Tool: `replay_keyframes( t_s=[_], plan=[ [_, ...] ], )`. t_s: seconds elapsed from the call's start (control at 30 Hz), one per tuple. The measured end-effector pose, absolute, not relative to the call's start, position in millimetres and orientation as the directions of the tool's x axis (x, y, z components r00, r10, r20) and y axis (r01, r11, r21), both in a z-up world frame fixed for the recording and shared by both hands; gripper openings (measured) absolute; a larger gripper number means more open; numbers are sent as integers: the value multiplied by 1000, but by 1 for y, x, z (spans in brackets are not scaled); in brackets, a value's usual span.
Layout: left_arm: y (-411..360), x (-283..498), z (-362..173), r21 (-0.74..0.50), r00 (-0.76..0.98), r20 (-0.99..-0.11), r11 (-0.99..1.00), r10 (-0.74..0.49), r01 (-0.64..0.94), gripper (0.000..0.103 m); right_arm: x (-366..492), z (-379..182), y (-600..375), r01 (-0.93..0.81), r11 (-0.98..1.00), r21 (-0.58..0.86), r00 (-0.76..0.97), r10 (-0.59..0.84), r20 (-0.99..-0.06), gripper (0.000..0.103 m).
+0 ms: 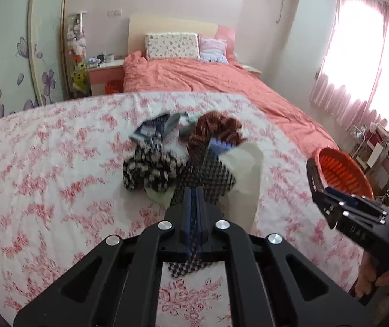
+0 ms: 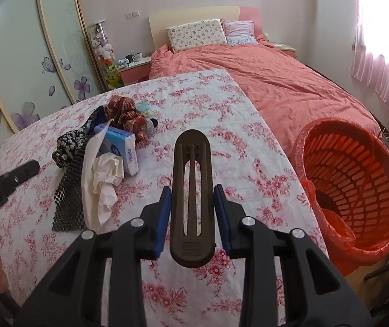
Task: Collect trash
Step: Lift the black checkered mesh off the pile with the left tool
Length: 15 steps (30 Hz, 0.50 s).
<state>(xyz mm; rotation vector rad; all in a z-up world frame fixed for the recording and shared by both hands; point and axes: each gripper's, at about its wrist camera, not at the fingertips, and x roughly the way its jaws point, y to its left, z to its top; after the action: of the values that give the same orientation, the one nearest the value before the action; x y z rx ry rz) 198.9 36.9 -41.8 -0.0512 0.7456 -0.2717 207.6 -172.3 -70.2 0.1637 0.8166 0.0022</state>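
My left gripper [image 1: 193, 204] is shut on a black checkered mesh sheet [image 1: 208, 179], held over the floral tabletop; the sheet also shows in the right wrist view [image 2: 67, 204]. White crumpled tissue [image 2: 104, 174] lies beside it. My right gripper [image 2: 193, 212] holds a dark brown flat oval item with slots [image 2: 193, 199] between its blue pads, above the table. An orange trash basket [image 2: 358, 179] with an orange liner stands at the table's right edge; it shows in the left wrist view too [image 1: 341, 171].
A pile on the table [image 2: 221, 125]: a blue tissue pack [image 2: 120, 147], a red-brown knitted cloth [image 2: 124, 114], a black-and-white patterned cloth [image 2: 67, 144]. A pink bed [image 2: 276, 76] lies behind. Wardrobe doors [image 2: 17, 62] stand at left, shelves at right.
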Motion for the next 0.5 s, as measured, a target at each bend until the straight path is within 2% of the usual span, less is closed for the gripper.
replay_keyframes(
  t_s=[0.07,0.1,0.33,0.4,0.47,0.5],
  plan=[
    [39,201,-58,-142,681,-691,969,-244,202,38,207,-76,-172,61,988,144,675,65,-735,32],
    [41,202,-67,-147,668,-705,971,-238,190,40,207,-79,-171,60,988,145,669,68,-740,32],
    [43,206,-91,-173,610,-751,967,-252,186,40,208,-87,-170,63,986,152,652,74,-755,32],
    [41,206,-90,-180,611,-746,964,-264,197,34,209,-88,-171,67,986,152,649,72,-758,32],
    [42,207,-92,-198,603,-744,957,-286,210,3,210,-89,-171,70,986,150,646,70,-760,32],
    [43,207,-92,-210,599,-743,954,-298,214,2,210,-90,-171,72,986,151,644,69,-762,32]
  ],
)
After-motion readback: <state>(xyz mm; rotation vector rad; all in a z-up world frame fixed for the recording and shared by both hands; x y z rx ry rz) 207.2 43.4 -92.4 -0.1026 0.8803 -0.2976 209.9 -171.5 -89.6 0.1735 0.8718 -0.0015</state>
